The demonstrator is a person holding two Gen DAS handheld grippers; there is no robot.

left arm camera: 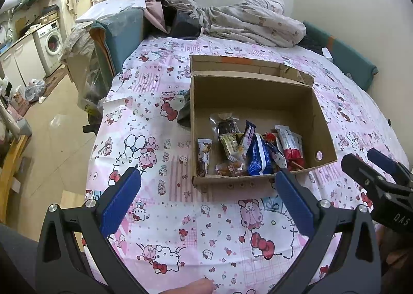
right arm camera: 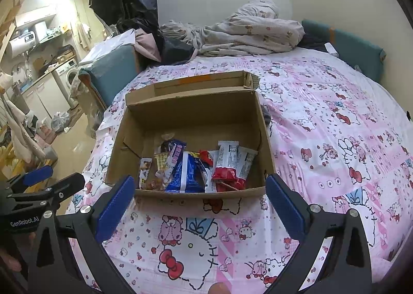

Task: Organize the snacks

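An open cardboard box [left arm camera: 258,92] stands on a bed with a pink cartoon-print sheet [left arm camera: 160,216]. Several wrapped snacks lie in its near half: a blue packet [left arm camera: 258,158], a red and white packet [left arm camera: 291,144], a small brown bar [left arm camera: 204,155]. My left gripper [left arm camera: 207,190] is open and empty, held just short of the box's near wall. In the right wrist view the same box [right arm camera: 196,115] holds the blue packet [right arm camera: 184,173] and red packet [right arm camera: 228,177]. My right gripper [right arm camera: 200,193] is open and empty at the near wall.
A bundled blanket [left arm camera: 253,22] lies at the bed's far end, with teal cushions [left arm camera: 353,61] along the wall. A teal chair piled with papers and clothes [left arm camera: 121,30] stands at the bed's left. The floor and a washing machine [left arm camera: 51,43] lie farther left.
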